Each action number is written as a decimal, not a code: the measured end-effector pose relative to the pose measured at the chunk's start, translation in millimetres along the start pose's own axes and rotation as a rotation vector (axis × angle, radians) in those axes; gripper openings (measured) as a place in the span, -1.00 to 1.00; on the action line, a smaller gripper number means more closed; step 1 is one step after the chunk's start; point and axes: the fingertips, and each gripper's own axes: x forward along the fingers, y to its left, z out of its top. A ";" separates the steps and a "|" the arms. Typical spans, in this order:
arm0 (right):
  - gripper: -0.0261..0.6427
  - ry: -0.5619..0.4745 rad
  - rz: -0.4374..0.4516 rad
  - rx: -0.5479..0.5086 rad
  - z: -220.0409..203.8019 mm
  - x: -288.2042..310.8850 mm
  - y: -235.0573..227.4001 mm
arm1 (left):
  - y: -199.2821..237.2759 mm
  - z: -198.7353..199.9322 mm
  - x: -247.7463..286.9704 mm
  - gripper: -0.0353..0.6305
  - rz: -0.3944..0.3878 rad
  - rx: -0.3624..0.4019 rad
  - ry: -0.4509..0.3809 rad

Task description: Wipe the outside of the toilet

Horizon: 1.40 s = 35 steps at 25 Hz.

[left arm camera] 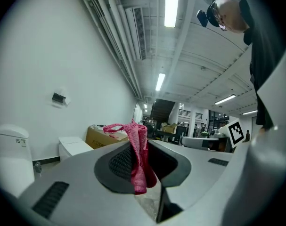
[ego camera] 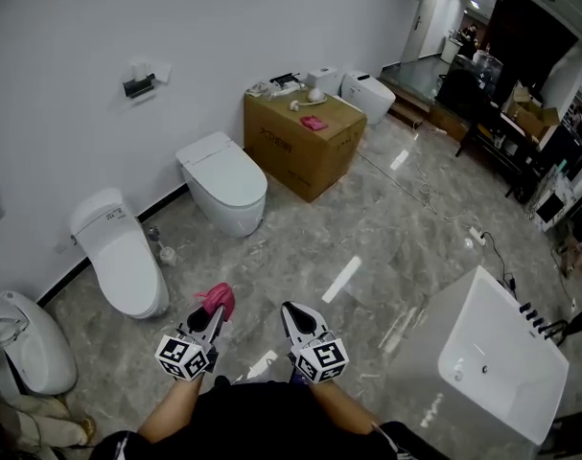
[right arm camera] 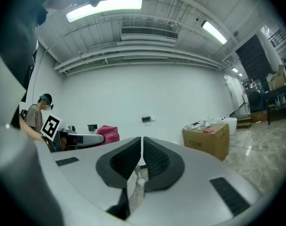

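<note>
Okay, left gripper (ego camera: 214, 312) is clamped on a pink cloth (ego camera: 218, 299). In the left gripper view the cloth (left arm camera: 139, 157) is pinched between the two pads and droops down past them. Right gripper (ego camera: 292, 310) has its jaws pressed together, with only a thin slit between the pads in the right gripper view and nothing in it.

I've got both grippers side by side, low in front of me over the grey marble floor (ego camera: 367, 238). Neither touches a toilet.

Three toilets stand along the white wall (ego camera: 223, 36) to my left:
- The tank toilet (ego camera: 123, 257) is nearest, ahead and left of the left gripper and apart from the cloth.
- The low toilet (ego camera: 225, 185) is further along the wall.
- The round toilet (ego camera: 27, 343) is at the far left edge.

I can't tell which one is meant for wiping.

Past the low toilet there's a cardboard box (ego camera: 300, 147) against the wall, with a second pink rag (ego camera: 313, 122) and some white bits on top. A white tub (ego camera: 501, 372) stands to my right, well apart from the grippers. From the right gripper view the left gripper shows off to the side with the cloth (right arm camera: 108, 134) at its tip.
</note>
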 end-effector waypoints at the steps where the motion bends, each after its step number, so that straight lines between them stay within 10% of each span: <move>1: -0.81 0.001 0.010 0.000 -1.5 -0.6 -1.2 | -1.8 -1.0 0.6 -0.63 0.003 0.007 0.003; 17: -0.81 0.084 0.001 0.023 -31.2 34.2 -36.3 | 32.6 -32.6 27.7 -0.63 0.030 -0.035 0.061; 35: -0.81 0.118 0.016 -0.035 0.8 248.4 -66.3 | 221.3 31.2 131.2 -0.63 0.016 -0.038 0.002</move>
